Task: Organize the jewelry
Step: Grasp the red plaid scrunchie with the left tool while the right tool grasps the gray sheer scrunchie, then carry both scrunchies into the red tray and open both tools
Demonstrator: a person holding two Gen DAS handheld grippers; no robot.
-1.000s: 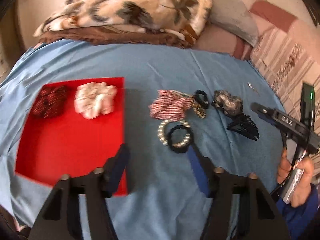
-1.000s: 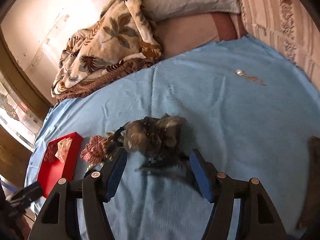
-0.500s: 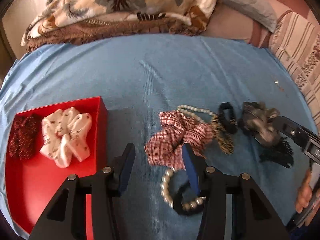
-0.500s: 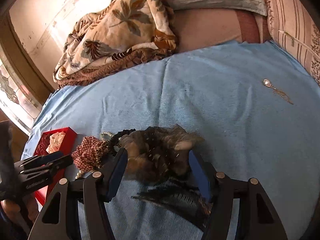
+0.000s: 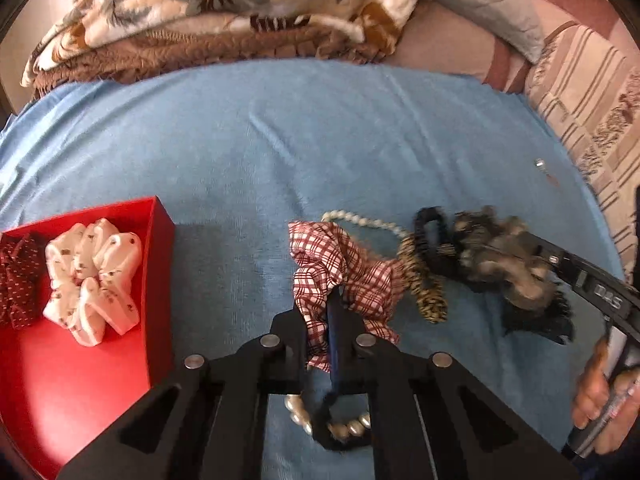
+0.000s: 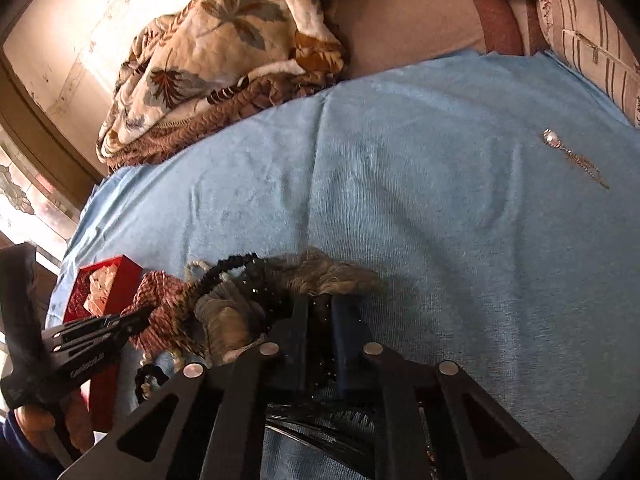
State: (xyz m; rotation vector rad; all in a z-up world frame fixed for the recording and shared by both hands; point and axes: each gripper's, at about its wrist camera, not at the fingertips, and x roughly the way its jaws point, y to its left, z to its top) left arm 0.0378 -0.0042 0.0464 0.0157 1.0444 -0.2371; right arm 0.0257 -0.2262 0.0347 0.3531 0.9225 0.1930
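Note:
My left gripper (image 5: 326, 320) is closing and pinches the red-and-white plaid scrunchie (image 5: 340, 264) on the blue cloth (image 5: 320, 140). A pearl bracelet (image 5: 298, 412) and a black band (image 5: 340, 436) lie under its fingers. My right gripper (image 6: 320, 312) is closing on the fuzzy grey-brown scrunchie (image 6: 340, 276), which sits over a black claw clip (image 6: 320, 428). To the left, the red box (image 5: 160, 280) holds a white scrunchie (image 5: 94, 280) and a dark red one (image 5: 18, 276). A leopard hair tie (image 5: 424, 292), a black scrunchie (image 5: 428, 232) and a pearl string (image 5: 368, 220) lie between the two grips.
A small pendant on a chain (image 6: 552, 138) lies alone at the far right of the cloth. A leaf-print blanket (image 5: 240, 0) and pillows (image 5: 480, 0) are piled behind. A hand (image 5: 600, 400) holds the right gripper's handle at the right edge.
Both grippers went from wide open to shut. The left moved right from the red box to the plaid scrunchie and clamped it. The right came forward and clamped the grey scrunchie.

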